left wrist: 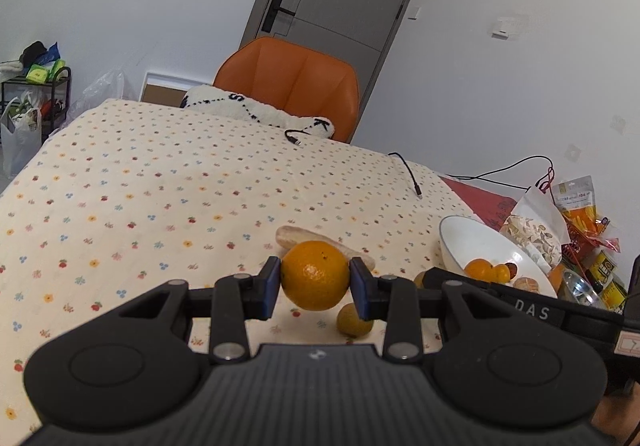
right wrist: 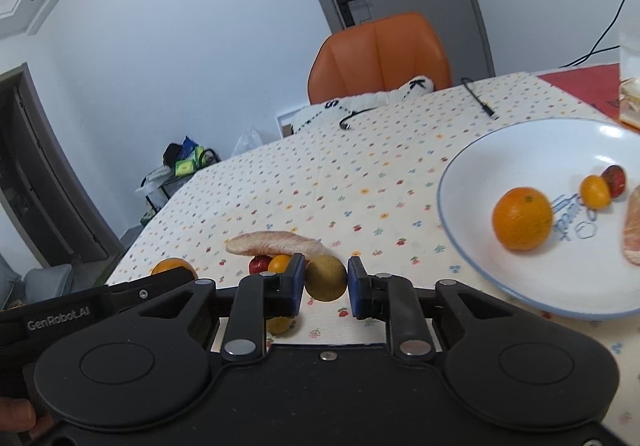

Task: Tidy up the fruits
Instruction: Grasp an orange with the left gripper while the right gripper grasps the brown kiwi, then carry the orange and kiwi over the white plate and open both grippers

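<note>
My left gripper (left wrist: 315, 282) is shut on an orange (left wrist: 315, 275) and holds it above the flowered tablecloth. My right gripper (right wrist: 325, 281) is shut on a small brown-green round fruit (right wrist: 325, 277). A white bowl (right wrist: 480, 166) at the right holds an orange (right wrist: 522, 218), a small yellow fruit (right wrist: 595, 190), a red fruit (right wrist: 614, 178) and a peeled pinkish segment (right wrist: 633, 230). The bowl also shows in the left wrist view (left wrist: 472, 238). On the cloth lie a long pale segment (right wrist: 276, 243), a small red fruit (right wrist: 259, 264), a small orange fruit (right wrist: 280, 263) and another brown-green fruit (left wrist: 354, 320).
An orange chair (left wrist: 288, 82) with a white plush cushion (left wrist: 256, 108) stands at the table's far side. Black cables (left wrist: 408, 170) lie on the cloth. Snack bags (left wrist: 560, 222) crowd the right edge. A shelf with bags (left wrist: 32, 94) stands at the left.
</note>
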`<state>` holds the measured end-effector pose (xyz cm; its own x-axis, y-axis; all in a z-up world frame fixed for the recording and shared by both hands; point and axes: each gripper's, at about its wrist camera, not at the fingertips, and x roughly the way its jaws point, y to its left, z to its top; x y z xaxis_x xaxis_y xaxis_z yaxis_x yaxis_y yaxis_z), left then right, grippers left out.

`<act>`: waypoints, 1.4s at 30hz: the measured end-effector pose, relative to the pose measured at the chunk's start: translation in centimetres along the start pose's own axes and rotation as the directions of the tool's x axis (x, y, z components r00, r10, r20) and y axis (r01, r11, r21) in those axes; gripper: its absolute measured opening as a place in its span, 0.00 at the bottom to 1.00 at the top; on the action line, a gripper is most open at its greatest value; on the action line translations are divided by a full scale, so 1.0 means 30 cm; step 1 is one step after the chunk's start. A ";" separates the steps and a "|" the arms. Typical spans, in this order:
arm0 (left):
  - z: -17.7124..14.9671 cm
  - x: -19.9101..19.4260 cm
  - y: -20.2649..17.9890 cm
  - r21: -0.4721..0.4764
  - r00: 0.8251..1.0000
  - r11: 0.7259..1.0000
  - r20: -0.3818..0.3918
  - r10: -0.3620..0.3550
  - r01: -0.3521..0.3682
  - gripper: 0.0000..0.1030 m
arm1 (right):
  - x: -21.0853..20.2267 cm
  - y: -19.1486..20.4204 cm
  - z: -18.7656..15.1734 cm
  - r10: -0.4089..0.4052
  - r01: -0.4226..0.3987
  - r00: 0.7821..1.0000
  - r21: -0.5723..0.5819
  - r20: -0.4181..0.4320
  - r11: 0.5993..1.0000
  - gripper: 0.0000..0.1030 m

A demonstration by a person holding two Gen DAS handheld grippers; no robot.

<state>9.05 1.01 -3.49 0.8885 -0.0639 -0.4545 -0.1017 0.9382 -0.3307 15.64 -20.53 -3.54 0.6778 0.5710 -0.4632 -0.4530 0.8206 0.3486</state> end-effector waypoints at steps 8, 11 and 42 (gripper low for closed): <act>0.023 -0.004 -0.079 0.040 0.999 0.999 0.023 -0.038 0.037 0.34 | -0.083 -0.039 0.019 -0.028 0.028 0.998 0.009 0.053 1.000 0.20; 0.029 0.002 -0.110 0.053 0.998 0.997 0.024 -0.056 0.054 0.34 | -0.111 -0.061 0.022 -0.042 0.041 0.997 0.020 0.070 0.999 0.20; 0.002 0.165 -0.372 0.122 0.975 0.967 -0.055 -0.217 0.222 0.34 | -0.270 -0.294 0.008 -0.255 0.244 0.960 0.105 0.111 0.964 0.21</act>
<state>14.62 -9.74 -2.00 0.8633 -0.2846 -0.4167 0.1538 0.9349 -0.3199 14.29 -32.40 -2.66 0.8311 0.3361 -0.4430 -0.2108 0.9276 0.3084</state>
